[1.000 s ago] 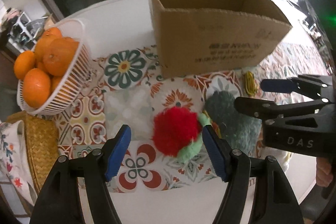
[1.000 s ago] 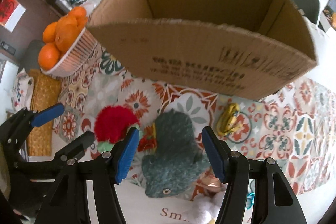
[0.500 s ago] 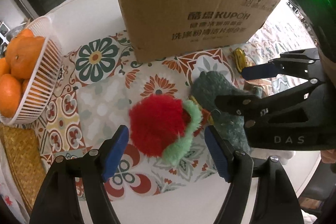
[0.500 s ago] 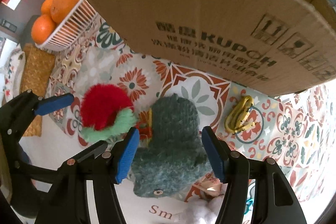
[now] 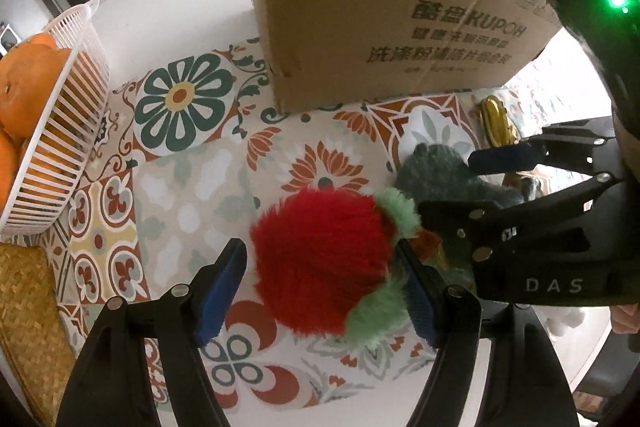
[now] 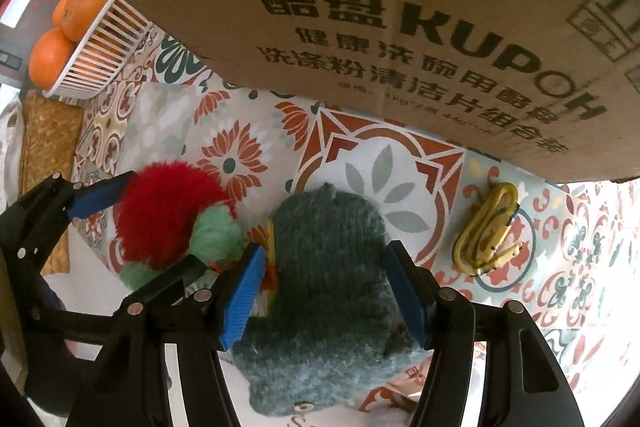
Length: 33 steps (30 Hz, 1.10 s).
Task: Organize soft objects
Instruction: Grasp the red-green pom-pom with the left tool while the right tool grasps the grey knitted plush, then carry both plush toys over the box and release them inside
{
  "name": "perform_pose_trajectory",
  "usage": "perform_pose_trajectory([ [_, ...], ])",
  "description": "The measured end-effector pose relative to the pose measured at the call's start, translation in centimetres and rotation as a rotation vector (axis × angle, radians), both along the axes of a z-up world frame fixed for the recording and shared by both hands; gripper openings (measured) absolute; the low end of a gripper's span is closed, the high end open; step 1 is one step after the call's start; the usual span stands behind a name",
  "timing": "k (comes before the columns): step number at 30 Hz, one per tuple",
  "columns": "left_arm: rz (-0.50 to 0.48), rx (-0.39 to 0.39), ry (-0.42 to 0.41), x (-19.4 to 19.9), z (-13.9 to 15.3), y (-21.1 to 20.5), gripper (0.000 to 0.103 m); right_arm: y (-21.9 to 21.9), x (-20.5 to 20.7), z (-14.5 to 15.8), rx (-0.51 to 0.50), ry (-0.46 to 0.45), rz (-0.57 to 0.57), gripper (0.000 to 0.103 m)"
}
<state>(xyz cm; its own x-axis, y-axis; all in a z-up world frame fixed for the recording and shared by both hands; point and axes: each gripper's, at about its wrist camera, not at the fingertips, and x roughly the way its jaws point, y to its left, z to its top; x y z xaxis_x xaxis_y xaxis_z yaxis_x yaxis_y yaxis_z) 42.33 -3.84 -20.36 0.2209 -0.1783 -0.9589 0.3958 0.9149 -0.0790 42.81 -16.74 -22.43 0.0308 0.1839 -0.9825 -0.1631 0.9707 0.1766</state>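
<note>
Down at six o'clock in the left wrist view, the left gripper (image 5: pixel 322 291) is standing spread, its blue pads (image 5: pixel 222 287) flanking the red and green fluffy toy (image 5: pixel 324 259); the right-hand pad is brushing the green fur, the left-hand pad sitting apart from the red. At three o'clock the right gripper (image 5: pixel 460 187) is reaching in over the grey-green plush toy (image 5: pixel 432 171). Through the right wrist camera that gripper (image 6: pixel 324 291) is also spread, pads straddling the plush (image 6: pixel 328 275); whether they are pressing I cannot tell. Both toys are lying on the patterned tablecloth (image 5: pixel 192 163). Toward twelve o'clock the cardboard box (image 5: pixel 380 11) is standing; a white basket of oranges (image 5: pixel 60 131) is sitting at nine o'clock.
</note>
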Motion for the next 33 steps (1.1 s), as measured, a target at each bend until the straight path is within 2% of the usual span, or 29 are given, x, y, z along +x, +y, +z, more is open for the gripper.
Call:
perform_pose_trajectory([
  [3, -0.008, -0.013, -0.010, 0.2, -0.2, 0.1, 0.066, 0.2, 0.2, -0.3, 0.000, 0.005, -0.005, 0.063],
  [5, -0.021, -0.032, -0.015, 0.2, -0.4, 0.2, 0.053, 0.0, 0.3, -0.6, 0.005, 0.011, -0.011, 0.063],
  [8, -0.031, -0.038, -0.028, -0.1, -0.7, 0.0, 0.042, -0.3, 0.6, -0.8, 0.002, 0.011, -0.023, 0.063],
  [15, 0.059, -0.074, -0.053, -0.2, 0.3, 2.3, 0.034, 0.4, 0.4, -1.3, -0.071, -0.018, -0.003, 0.054],
  [17, 0.078, -0.075, -0.048, -0.4, 0.5, 2.6, 0.032, 0.8, 0.3, -1.4, -0.078, -0.027, -0.001, 0.038],
  [20, 0.100, -0.079, -0.049, -1.0, 1.1, 2.8, 0.031, 1.0, 0.0, -1.2, -0.039, -0.034, -0.008, 0.028],
  [25, 0.129, -0.079, -0.077, -2.0, 2.3, 3.0, 0.022, 0.9, -1.0, -0.6, 0.003, -0.045, -0.015, 0.022],
  [28, 0.121, -0.092, -0.094, -2.8, 3.3, 2.8, 0.008, 0.9, -2.5, 0.2, 0.029, -0.065, -0.023, 0.021],
  [33, 0.106, -0.109, -0.109, -3.2, 3.8, 1.7, 0.004, 0.3, -4.0, 2.0, 0.063, -0.118, -0.034, 0.020],
])
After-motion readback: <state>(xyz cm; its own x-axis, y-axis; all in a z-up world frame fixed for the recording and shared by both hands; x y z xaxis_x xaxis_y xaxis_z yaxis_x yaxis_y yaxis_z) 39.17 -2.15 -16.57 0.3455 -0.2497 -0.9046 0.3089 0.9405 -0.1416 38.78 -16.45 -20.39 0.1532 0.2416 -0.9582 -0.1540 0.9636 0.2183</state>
